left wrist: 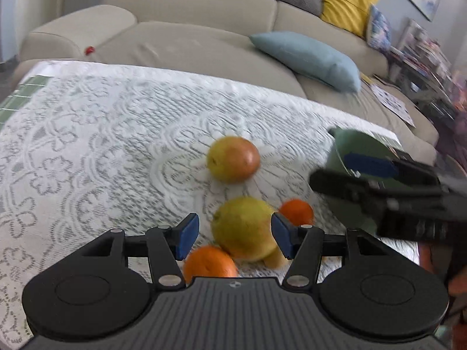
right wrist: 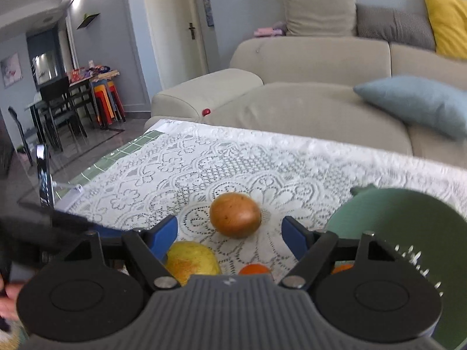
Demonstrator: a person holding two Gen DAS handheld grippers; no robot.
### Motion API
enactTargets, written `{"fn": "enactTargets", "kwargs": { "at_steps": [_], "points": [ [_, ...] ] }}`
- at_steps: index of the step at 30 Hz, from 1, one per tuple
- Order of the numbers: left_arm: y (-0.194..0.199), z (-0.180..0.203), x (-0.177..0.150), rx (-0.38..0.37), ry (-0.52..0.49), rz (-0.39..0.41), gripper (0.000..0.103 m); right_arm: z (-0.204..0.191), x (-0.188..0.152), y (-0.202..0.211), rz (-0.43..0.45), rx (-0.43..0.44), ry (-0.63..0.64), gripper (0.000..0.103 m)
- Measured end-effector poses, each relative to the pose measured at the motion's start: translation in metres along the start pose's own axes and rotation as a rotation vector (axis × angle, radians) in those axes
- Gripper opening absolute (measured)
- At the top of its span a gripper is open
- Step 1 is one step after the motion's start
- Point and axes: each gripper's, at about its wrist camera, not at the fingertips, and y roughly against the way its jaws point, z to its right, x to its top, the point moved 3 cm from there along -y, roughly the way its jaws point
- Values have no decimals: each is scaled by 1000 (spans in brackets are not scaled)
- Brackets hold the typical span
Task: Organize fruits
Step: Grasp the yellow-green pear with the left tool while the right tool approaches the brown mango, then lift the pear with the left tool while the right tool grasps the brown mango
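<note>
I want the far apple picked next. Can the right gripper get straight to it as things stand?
Probably yes. The right gripper is open and aimed at the far apple, which lies alone on the lace tablecloth. The green bowl sits off to the side.

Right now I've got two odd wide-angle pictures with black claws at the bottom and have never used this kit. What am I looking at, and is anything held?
No robot here: a person holds a two-finger gripper in each hand, each with a camera looking along its blue-padded fingers. One picture is from the left gripper, the other from the right gripper. Below them is a table under a lace tablecloth, a sofa behind. On the cloth lie a reddish-yellow apple, a yellow-green apple framed by the left fingers, and two oranges. A green colander bowl stands to the right. Both grippers are open and hold nothing; no pad presses on fruit.
</note>
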Motion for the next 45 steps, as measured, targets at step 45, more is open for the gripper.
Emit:
{"fn": "enactTargets", "kwargs": {
  "at_steps": [45],
  "points": [
    [-33, -41, 12, 58, 293, 2, 78, -7, 5, -26, 38, -5, 48, 76]
  ]
}}
